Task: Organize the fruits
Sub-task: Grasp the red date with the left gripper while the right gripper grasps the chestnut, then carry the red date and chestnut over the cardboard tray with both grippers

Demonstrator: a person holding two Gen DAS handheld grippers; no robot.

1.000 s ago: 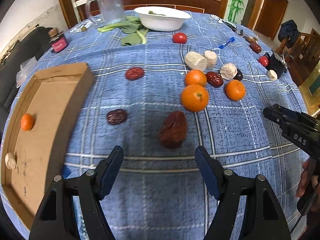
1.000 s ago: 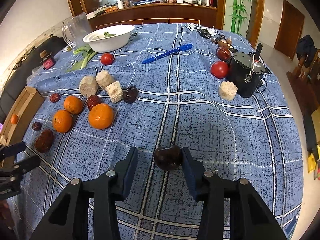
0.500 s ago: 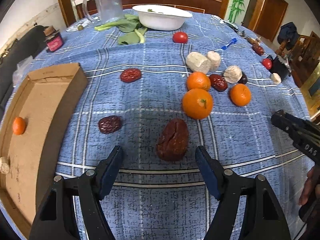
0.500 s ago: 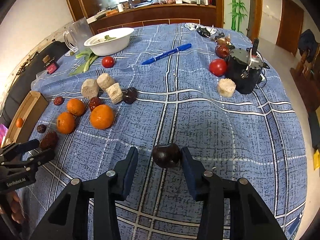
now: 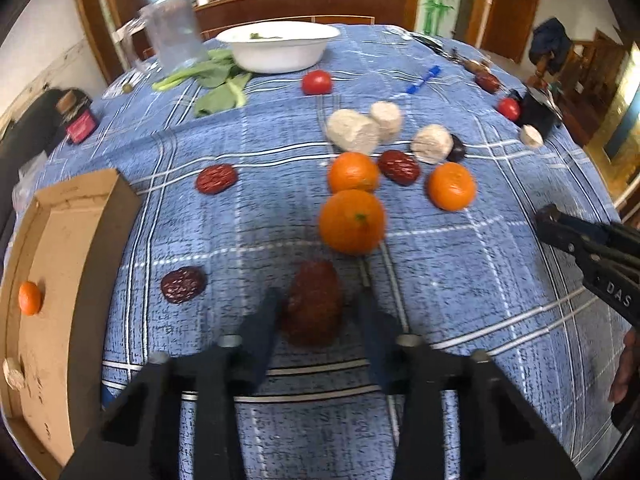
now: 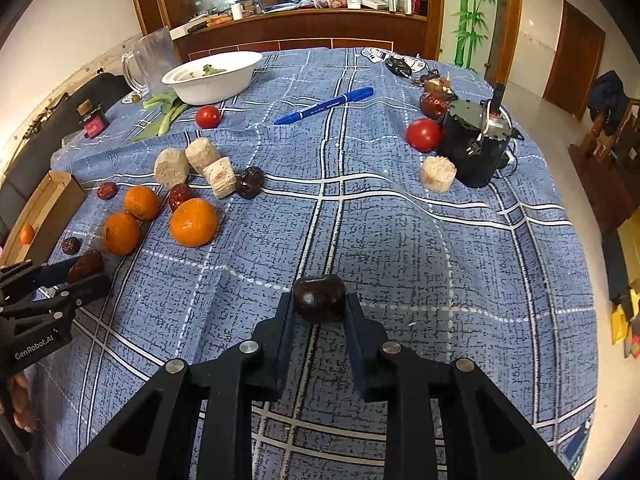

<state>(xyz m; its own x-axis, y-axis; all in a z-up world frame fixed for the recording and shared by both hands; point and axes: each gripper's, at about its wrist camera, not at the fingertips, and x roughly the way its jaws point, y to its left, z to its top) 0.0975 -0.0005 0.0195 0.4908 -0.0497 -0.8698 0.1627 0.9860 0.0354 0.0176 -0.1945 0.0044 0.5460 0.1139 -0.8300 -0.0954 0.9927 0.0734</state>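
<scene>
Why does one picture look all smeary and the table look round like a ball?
Left wrist view: motion blur smears the left gripper and the big red date between its fingers. Right wrist view: sharp, the dark date crisp. Both views: the fisheye lens bulges the blue tablecloth; the window behind glares white.

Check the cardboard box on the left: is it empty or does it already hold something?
Not empty. The open cardboard box holds a small orange and a pale chunk on its floor; most of the floor is bare.

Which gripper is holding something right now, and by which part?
Both. The left gripper has just closed on the large date's sides; the right gripper has just closed on the dark fruit's sides.
</scene>
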